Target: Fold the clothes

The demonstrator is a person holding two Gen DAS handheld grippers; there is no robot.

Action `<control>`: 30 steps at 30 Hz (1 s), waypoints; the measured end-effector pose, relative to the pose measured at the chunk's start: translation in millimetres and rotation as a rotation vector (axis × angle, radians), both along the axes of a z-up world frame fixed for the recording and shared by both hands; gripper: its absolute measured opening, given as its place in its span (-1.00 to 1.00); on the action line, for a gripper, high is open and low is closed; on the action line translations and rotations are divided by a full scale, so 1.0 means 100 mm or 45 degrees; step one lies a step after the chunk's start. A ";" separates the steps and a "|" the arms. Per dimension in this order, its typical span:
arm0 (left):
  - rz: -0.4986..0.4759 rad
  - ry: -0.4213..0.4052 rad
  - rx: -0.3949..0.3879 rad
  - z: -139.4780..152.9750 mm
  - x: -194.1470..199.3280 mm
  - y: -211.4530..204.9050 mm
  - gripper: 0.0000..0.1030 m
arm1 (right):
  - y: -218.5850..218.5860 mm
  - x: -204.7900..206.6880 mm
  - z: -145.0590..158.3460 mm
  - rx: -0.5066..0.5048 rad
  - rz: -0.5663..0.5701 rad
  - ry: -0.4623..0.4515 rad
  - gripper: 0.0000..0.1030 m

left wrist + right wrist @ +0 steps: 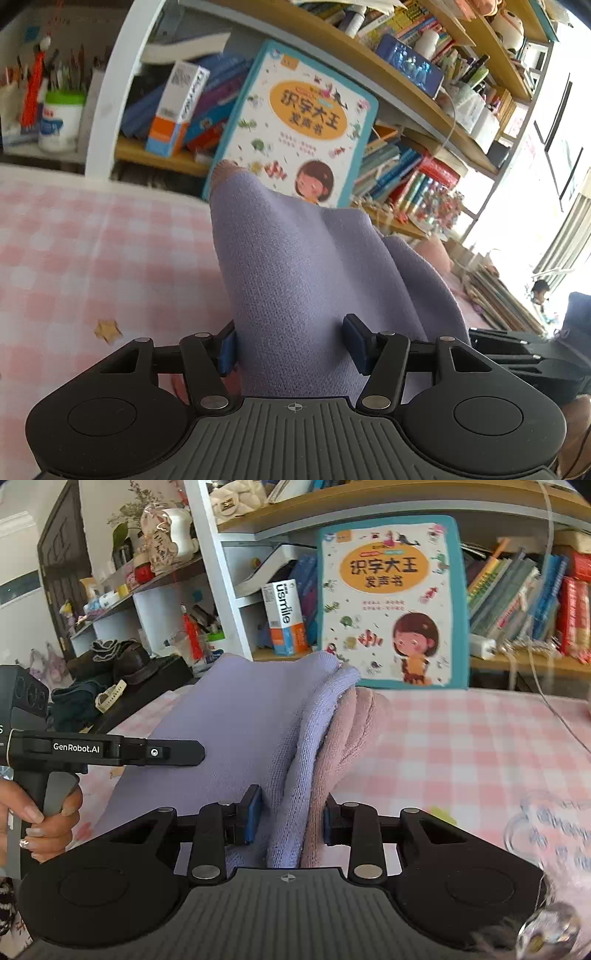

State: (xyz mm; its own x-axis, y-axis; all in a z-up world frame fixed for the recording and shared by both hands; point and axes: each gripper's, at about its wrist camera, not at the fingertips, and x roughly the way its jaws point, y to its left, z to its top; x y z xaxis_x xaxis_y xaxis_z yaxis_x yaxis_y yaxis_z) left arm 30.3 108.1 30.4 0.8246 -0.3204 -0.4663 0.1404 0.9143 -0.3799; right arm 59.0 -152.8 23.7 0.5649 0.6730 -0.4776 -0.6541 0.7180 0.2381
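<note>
A lilac knitted garment (295, 266) lies bunched on the pink checked tablecloth (92, 258). In the left wrist view it runs between the blue pads of my left gripper (291, 349), which grips a wide fold of it. In the right wrist view my right gripper (290, 819) is shut on the folded lilac garment (258, 716) together with a pink cloth layer (343, 738) lying against its right side. The left gripper's black body (110, 751) and the hand holding it show at the left of the right wrist view.
A large children's book (391, 602) stands upright against the bookshelf behind the table. A clear glass jug (550, 834) stands at the right, near my right gripper. A small paper star (108, 330) lies on the cloth. Dark clothes and a box (122, 679) sit at far left.
</note>
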 end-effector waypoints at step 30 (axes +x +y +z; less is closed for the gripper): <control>0.121 0.019 -0.006 -0.22 1.40 0.74 0.12 | 0.71 1.58 -0.18 0.056 -0.027 0.155 -0.43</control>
State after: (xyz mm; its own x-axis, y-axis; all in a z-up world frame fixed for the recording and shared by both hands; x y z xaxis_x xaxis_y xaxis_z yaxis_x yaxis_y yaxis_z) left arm 170.3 181.9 8.1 0.8444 -0.2432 -0.4773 0.0472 0.9213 -0.3860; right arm 217.3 -81.8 5.8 0.5186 0.6833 -0.5139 -0.6034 0.7183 0.3463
